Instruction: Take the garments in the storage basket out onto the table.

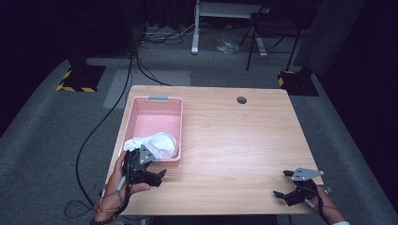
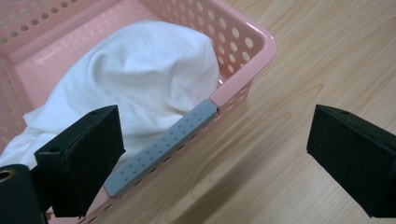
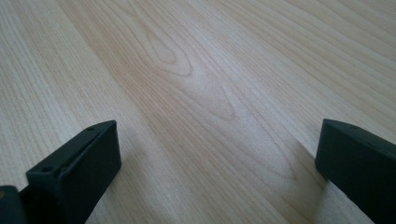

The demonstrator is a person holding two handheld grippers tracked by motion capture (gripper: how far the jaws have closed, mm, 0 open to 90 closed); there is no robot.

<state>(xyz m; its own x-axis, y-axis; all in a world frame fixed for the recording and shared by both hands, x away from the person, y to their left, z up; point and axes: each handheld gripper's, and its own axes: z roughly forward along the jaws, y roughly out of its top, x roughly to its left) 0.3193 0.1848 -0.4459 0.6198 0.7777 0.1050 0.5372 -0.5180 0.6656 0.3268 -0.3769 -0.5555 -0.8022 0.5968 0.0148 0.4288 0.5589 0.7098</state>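
One white cloth fills one pink basket; the left gripper view reveals its grey grip. Beside the basket, the left gripper hangs with jaws open. The right gripper, well apart, is likewise open.

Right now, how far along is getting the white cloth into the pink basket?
Mostly done: the white cloth lies bunched inside the pink basket, at its near end. The left gripper hovers open by the near rim, holding nothing. The right gripper is open over bare table.
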